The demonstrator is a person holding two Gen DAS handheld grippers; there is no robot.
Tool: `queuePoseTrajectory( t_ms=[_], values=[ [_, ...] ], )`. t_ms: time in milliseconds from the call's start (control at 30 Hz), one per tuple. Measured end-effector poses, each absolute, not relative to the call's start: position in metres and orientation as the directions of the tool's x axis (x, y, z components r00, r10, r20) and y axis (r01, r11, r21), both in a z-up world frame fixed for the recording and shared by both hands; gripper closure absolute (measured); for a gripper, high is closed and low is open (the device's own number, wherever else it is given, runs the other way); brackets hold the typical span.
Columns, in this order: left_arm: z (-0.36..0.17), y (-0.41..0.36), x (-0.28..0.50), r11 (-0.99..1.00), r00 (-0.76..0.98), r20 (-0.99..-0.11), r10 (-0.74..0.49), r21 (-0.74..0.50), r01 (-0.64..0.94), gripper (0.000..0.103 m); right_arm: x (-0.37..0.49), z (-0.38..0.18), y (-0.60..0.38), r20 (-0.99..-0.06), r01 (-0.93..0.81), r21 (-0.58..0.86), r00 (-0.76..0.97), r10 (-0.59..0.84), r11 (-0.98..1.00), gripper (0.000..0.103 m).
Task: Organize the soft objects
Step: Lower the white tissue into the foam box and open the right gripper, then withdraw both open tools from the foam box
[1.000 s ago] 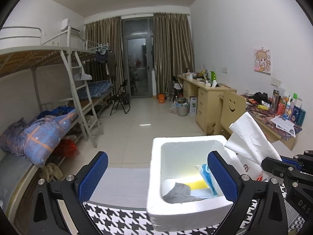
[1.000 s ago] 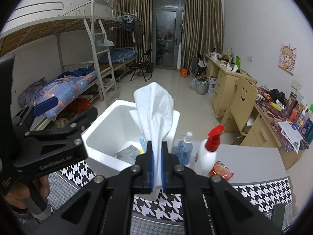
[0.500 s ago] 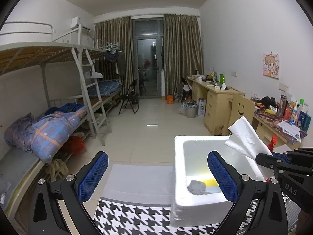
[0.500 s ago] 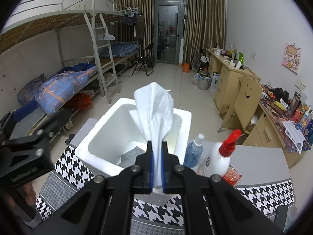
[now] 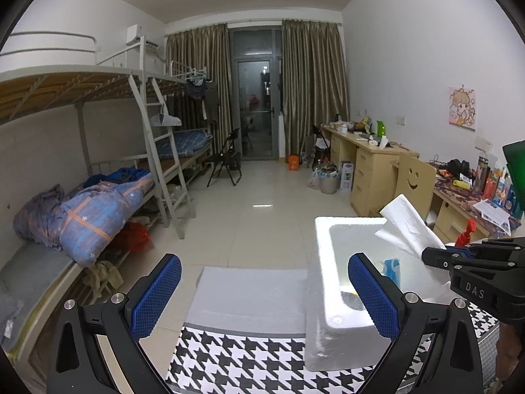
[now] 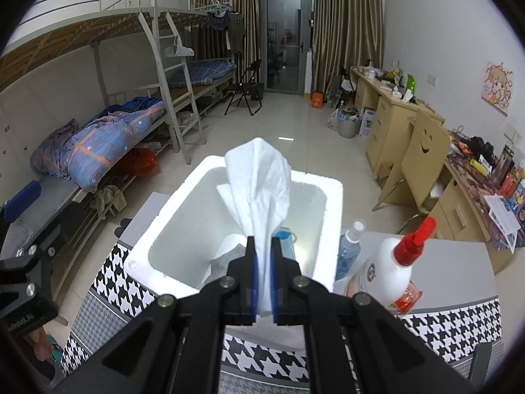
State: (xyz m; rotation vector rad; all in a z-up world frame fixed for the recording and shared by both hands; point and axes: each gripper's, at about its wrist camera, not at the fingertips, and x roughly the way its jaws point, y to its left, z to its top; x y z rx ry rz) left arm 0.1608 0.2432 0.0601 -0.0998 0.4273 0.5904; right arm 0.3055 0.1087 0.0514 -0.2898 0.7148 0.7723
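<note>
A dorm room with bunk beds (image 5: 98, 164) and desks lies behind a table under a houndstooth cloth (image 6: 108, 282), where a white foam box (image 6: 333, 216) stands open. The right gripper (image 6: 262, 279) is clamped tight on a white tissue (image 6: 259, 180), which fans upward from between its fingers, above the box's near wall. The left gripper (image 5: 262, 295) hangs to the left of the box, jaws spread wide with nothing between them. A spray bottle (image 6: 398, 266) stands just right of the box.
</note>
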Motion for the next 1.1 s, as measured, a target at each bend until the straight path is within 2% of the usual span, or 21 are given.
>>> queuePoseTrajectory(
  t_ms=[367,433,467,500,567,1100],
  values=[
    [0.055,0.249,0.157,0.826,0.743,-0.427,0.516,0.017,-0.564,0.001,0.316,0.04,0.124,-0.717,-0.719,0.03,0.468,0.517,0.694,0.091],
    [0.055,0.249,0.156,0.825,0.742,-0.427,0.516,0.014,-0.566,0.001,0.318,0.039,0.126,-0.722,-0.714,0.026,0.47,0.507,0.699,0.086],
    [0.054,0.25,0.156,0.825,0.742,-0.427,0.516,0.014,-0.566,0.001,0.318,0.039,0.127,-0.724,-0.712,0.023,0.472,0.502,0.702,0.073],
    [0.054,0.251,0.155,0.825,0.742,-0.429,0.515,0.014,-0.564,0.001,0.319,0.039,0.127,-0.725,-0.709,0.021,0.476,0.499,0.705,0.055],
    [0.054,0.251,0.154,0.825,0.741,-0.43,0.515,0.013,-0.565,0.001,0.319,0.04,0.126,-0.71,-0.706,0.019,0.489,0.507,0.708,0.036],
    [0.059,0.243,0.154,0.835,0.754,-0.425,0.501,0.008,-0.55,0.001,0.3,0.056,0.108,-0.669,-0.707,0.03,0.511,0.54,0.706,0.035]
  ],
)
